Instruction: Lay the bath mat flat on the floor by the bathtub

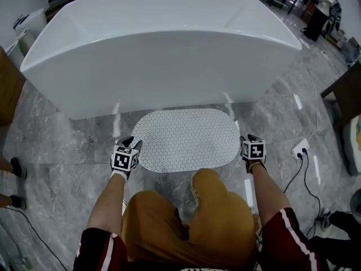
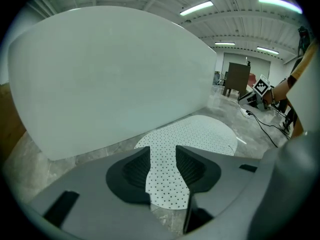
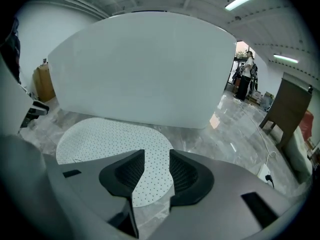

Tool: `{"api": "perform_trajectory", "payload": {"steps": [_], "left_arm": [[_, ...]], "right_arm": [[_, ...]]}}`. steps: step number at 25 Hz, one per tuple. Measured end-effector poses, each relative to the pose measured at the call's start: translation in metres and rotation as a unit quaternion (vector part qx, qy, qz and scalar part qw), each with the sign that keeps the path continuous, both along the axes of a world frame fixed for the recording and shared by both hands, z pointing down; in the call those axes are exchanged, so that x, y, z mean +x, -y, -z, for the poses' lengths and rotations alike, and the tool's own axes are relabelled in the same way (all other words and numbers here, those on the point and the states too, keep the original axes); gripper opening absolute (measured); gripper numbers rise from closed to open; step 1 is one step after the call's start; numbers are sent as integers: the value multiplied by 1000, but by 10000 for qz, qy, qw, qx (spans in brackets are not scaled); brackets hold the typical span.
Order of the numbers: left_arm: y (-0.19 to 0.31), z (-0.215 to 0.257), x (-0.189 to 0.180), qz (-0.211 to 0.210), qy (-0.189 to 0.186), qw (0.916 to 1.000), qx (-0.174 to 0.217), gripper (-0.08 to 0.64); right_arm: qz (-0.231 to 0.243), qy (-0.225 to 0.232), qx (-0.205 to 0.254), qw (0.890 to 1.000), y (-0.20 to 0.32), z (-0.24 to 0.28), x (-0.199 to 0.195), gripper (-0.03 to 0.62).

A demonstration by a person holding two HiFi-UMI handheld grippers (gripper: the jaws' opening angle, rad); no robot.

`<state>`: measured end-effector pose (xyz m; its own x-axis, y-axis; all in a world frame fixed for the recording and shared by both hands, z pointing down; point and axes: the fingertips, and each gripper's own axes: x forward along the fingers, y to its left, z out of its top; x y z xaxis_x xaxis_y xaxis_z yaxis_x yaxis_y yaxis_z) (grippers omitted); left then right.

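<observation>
The white dotted oval bath mat (image 1: 186, 139) lies flat on the grey marble floor, right in front of the white bathtub (image 1: 163, 44). My left gripper (image 1: 131, 144) hovers at the mat's near left corner, open and holding nothing. My right gripper (image 1: 249, 139) hovers at the near right edge, also open and holding nothing. In the left gripper view the mat (image 2: 200, 134) shows on the floor between the spread jaws of the left gripper (image 2: 163, 156), below the tub (image 2: 110, 74). The right gripper view shows the same: mat (image 3: 100, 139) under the open right gripper (image 3: 157, 160), tub (image 3: 140, 69) behind.
The knees (image 1: 186, 219) of the person holding the grippers, in tan trousers, rest just behind the mat. A white power strip (image 1: 300, 148) with black cables lies at the right. Brown furniture (image 1: 8, 89) stands at the left, a dark table (image 1: 344, 89) at the right. Someone's shoes (image 1: 14, 168) are at the far left.
</observation>
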<state>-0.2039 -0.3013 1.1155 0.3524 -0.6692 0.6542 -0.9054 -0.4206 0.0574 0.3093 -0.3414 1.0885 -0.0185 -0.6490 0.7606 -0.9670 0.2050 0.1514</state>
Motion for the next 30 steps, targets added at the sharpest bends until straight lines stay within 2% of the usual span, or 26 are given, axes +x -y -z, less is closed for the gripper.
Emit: {"api": "perform_trajectory", "payload": {"steps": [5,11,13,16,19,23,27,30], "left_arm": [[-5,31,-7,132,-71,9996,258,173],[-17,74,-8,259,-367,9972,596,173],[-17,89,-10,457,-637,9945,700,173],[-12,113,-5,594,-838,9908,880,173],[-3,135,11,485,-843,9890,1113,173],[11,145,29,354,-631,9885,1327,173],[28,152,47,310,-546,9897,1285,174],[33,176,59,275,-392,9911,1239,174]], "right_arm": [[-10,71,294,9995,-11,40,-10,178],[-19,167,674,9976,-43,100,-11,178],[-8,300,791,9964,-49,120,-8,178],[-353,756,1115,9903,-46,146,8,178],[-476,936,1416,9843,-37,154,15,178],[47,720,1736,9822,-16,160,3,178],[350,621,1894,9793,3,165,5,178],[455,551,1857,9800,16,185,14,178]]}}
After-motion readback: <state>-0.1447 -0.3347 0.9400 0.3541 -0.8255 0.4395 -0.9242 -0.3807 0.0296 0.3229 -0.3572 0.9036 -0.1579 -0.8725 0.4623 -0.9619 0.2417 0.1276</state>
